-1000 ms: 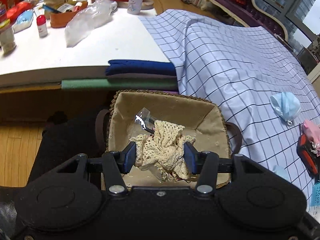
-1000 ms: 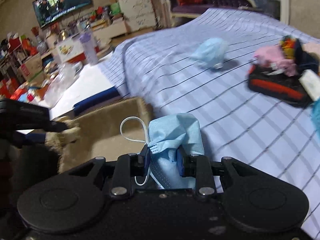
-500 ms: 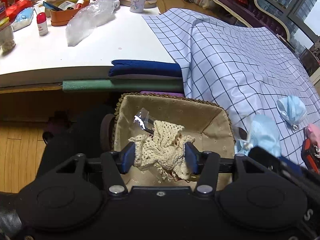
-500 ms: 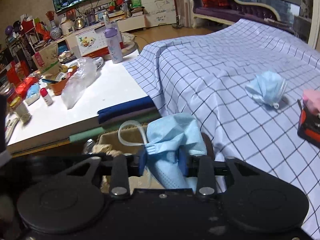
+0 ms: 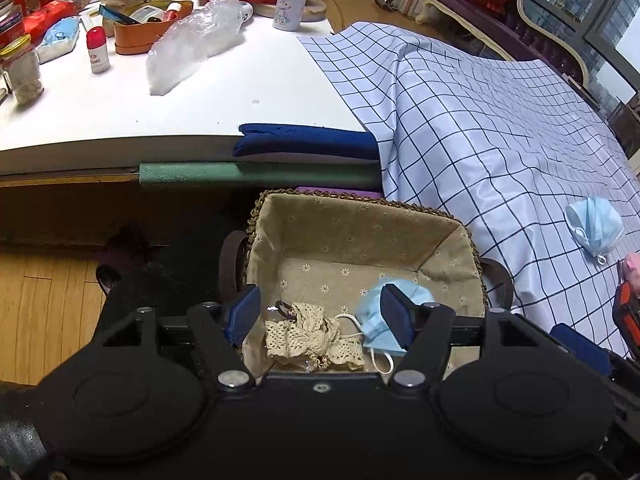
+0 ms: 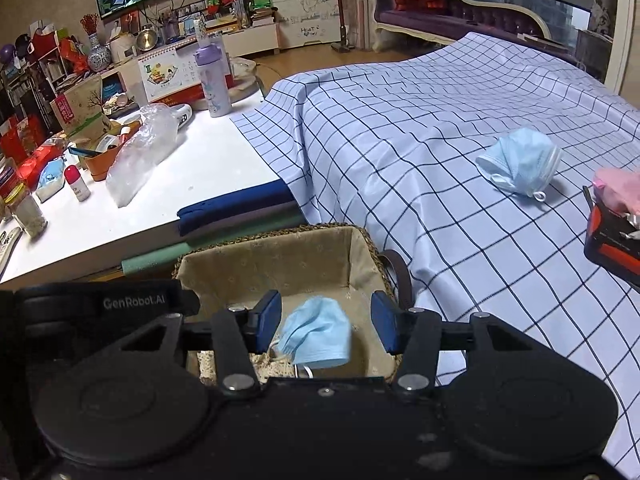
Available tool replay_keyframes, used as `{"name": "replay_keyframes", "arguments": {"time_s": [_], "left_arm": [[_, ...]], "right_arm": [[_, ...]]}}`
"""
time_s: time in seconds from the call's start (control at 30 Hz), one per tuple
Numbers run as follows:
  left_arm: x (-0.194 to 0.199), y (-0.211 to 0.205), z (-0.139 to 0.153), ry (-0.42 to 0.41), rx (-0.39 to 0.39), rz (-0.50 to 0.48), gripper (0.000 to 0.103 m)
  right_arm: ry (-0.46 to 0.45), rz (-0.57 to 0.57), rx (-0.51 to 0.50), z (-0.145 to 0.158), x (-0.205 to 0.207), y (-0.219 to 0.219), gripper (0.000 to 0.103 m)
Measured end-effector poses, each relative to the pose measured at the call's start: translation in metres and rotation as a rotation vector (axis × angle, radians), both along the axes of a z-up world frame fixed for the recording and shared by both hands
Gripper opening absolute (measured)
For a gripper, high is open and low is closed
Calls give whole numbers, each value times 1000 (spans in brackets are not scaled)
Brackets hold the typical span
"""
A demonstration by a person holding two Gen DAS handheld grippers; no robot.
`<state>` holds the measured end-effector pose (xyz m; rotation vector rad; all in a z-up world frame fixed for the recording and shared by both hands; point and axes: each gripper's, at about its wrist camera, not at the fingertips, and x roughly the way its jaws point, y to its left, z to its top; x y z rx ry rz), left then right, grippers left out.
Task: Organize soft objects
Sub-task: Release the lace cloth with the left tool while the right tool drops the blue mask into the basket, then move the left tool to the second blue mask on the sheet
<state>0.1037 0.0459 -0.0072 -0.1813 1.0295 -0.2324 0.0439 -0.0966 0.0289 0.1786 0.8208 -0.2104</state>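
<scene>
A woven basket with a beige flowered lining stands below the table edge. On its floor lie a cream crochet lace piece and a blue face mask side by side. My left gripper hangs over them with its jaws opening, and the pads touch nothing. My right gripper is also over the basket, jaws opening. The blue mask is loose between its pads. A second blue mask lies on the checked cloth.
A red and black box with a pink soft thing on it sits at the right on the cloth. Folded navy fabric lies at the edge of a white table, which holds a plastic bag, bottles and jars. Wooden floor lies to the left.
Both grippers opened. The lace fell from the left gripper into the basket. The right gripper came over the basket and let the blue mask drop beside the lace.
</scene>
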Motion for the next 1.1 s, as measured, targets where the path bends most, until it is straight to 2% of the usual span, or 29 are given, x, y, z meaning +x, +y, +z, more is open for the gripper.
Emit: {"name": "replay_keyframes", "arguments": {"time_s": [0.23,0.47,0.87,1.1], "left_arm": [[5,9,4,28,-37,-4,62],[8,18,15,20,-53,-3,62],[7,5,26,11,-29,-40,63],[-2,-17,30,-2,4,-105,63]], "right_arm": [[10,-15,5,-4,-10,-7,49],[6,-53,34,-9,-25,-19,49],[-15,-110,63,-19,-50,-44,49],[-38,-161,60,-18,-65,-65,50]]}}
